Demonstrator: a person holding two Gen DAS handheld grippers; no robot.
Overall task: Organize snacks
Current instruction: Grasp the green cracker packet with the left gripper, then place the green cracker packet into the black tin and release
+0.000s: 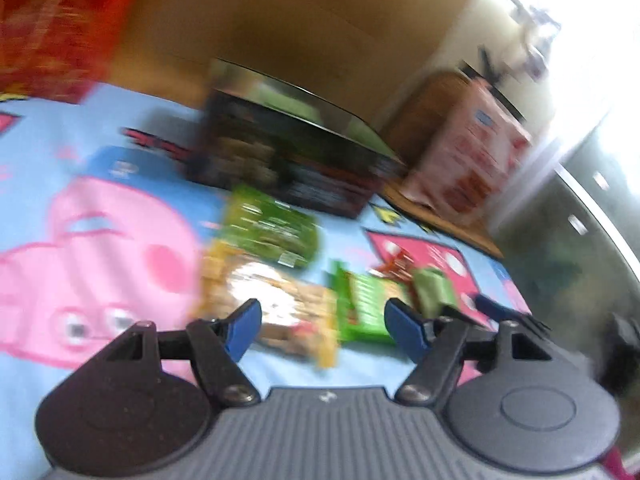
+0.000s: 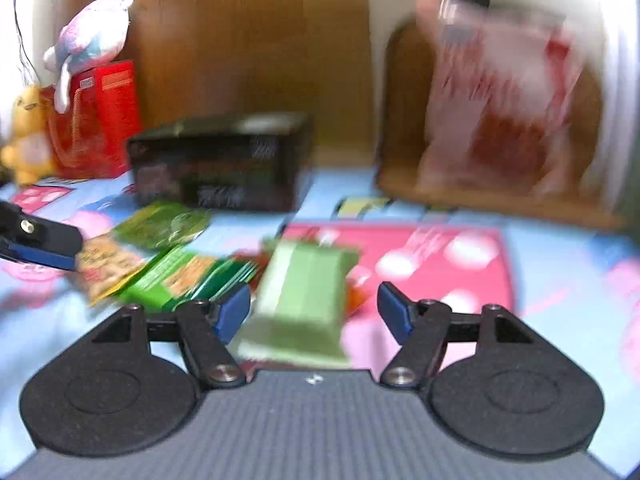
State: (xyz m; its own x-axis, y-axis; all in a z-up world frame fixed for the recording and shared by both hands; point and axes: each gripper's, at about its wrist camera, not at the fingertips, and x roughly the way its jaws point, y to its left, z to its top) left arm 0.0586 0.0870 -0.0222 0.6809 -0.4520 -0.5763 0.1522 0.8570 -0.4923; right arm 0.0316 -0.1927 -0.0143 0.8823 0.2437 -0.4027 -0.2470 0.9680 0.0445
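Observation:
Several snack packets lie in a loose pile on a cartoon play mat (image 1: 100, 240). My left gripper (image 1: 324, 328) hovers open over a tan-yellow packet (image 1: 272, 308) and a bright green packet (image 1: 364, 308), its blue pads clear of both. A dark green packet (image 1: 272, 228) lies just beyond them. My right gripper (image 2: 314, 310) is open with a pale green packet (image 2: 304, 300) between its jaws, and the right pad stands clear of it. A red-orange packet (image 2: 356, 296) peeks out beside it. The view is blurred.
A black box (image 2: 220, 160) stands behind the pile. A pink bag (image 2: 496, 100) leans in a wooden rack (image 2: 396, 120) at the right. A red gift bag (image 2: 96, 120) and plush toys (image 2: 92, 32) sit far left, against a wooden wall.

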